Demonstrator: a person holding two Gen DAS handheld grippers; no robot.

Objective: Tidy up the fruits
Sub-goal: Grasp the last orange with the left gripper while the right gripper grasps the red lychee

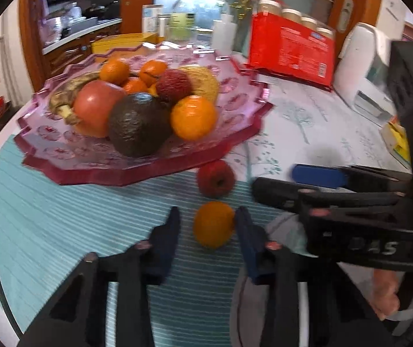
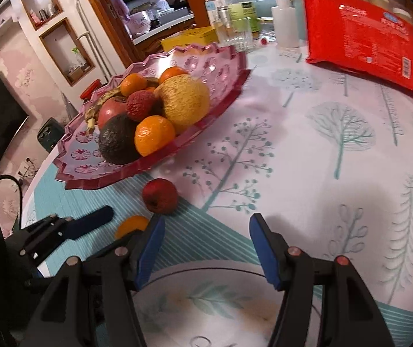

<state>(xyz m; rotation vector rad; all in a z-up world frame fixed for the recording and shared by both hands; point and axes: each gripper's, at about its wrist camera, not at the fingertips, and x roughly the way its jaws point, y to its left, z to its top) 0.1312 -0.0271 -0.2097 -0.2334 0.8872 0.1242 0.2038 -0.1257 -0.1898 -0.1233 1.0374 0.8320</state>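
Fruit on a patterned table, seen from two hand-held claws. In the left claw's view, the left gripper is lowered over a small orange lying on the teal striped cloth near the centre. Its jaws are partly open and straddle the orange: the pad at 3 o'clock touches the peel, while the pad at 9 o'clock stands just clear, so nothing is gripped yet. A small red fruit sits just beyond the orange at 12 o'clock. Past it, toward 11 o'clock, a pink dish is heaped with oranges, an apple, a banana and an avocado.

The right gripper hangs about half open and empty, over bare cloth at 3 o'clock of the orange.

Risks, as a judgement: with only one pad touching, closing could nudge the round orange sideways or roll it into the red fruit. The right claw sits close enough to bump. The dish is crowded, so an added orange might roll off.
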